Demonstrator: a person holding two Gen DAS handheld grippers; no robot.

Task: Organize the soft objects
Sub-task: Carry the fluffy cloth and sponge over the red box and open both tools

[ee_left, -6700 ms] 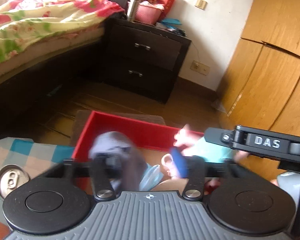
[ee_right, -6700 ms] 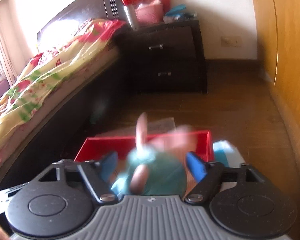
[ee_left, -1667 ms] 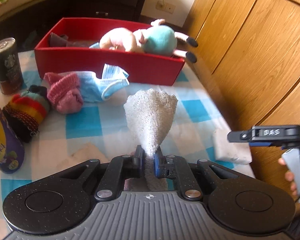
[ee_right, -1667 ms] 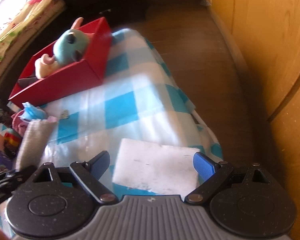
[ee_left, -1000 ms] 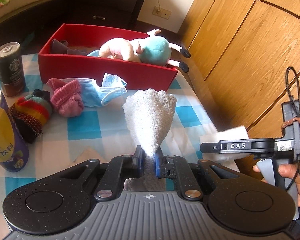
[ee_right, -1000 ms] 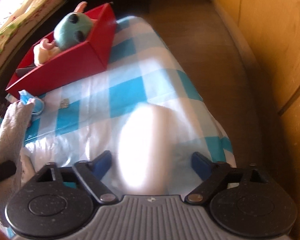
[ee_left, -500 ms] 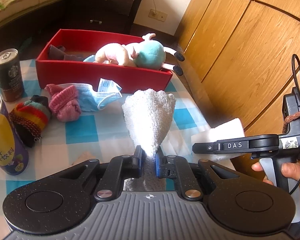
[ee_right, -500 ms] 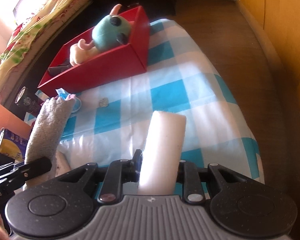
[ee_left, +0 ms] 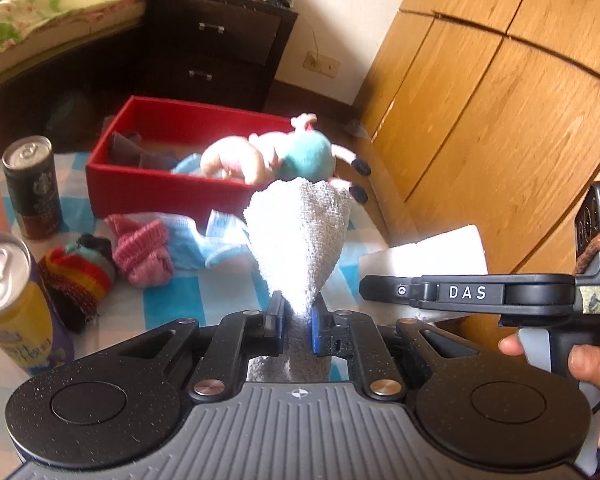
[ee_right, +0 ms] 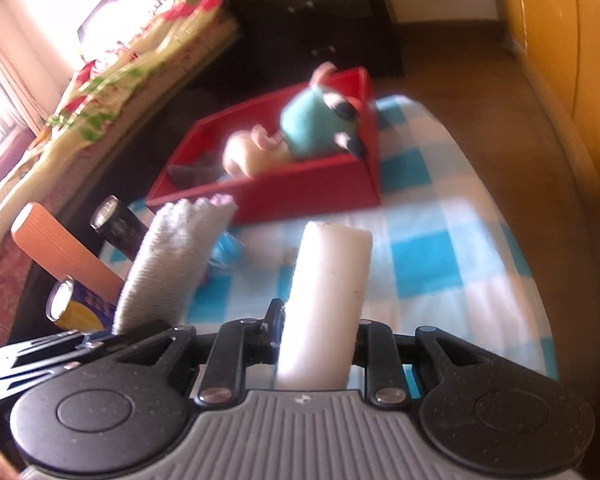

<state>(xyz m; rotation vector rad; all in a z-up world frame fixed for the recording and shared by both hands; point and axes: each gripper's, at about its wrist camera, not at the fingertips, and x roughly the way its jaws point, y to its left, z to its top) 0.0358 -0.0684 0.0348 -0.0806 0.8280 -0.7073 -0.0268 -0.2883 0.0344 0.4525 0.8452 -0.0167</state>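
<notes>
Terry cloth, pale and nubbly, stands bunched between the closed fingers of our left gripper [ee_left: 295, 316]: the white towel [ee_left: 300, 236] is pinched at its narrow end and fans out above the checked tablecloth [ee_right: 452, 240], short of the red box [ee_left: 168, 192]. Our right gripper [ee_right: 318, 336] clamps a white foam block [ee_right: 328, 280], also held short of the box and on the wardrobe side of the towel.

The box is already crowded at its near corner, where the plush toy [ee_left: 284, 156] lies with its feet hanging over the rim. We judge that dropping the block there could leave it perched on the toy and rolling back out. The towel's free end may drag across the blue face mask [ee_left: 204, 240] and pink sock [ee_left: 144, 248] lying just before the box. The right view is blurred, so we cannot tell how deep the block sits in the jaws; a shallow hold could slip. The two cans [ee_left: 32, 188] stand left of the box, near a wide swing.
</notes>
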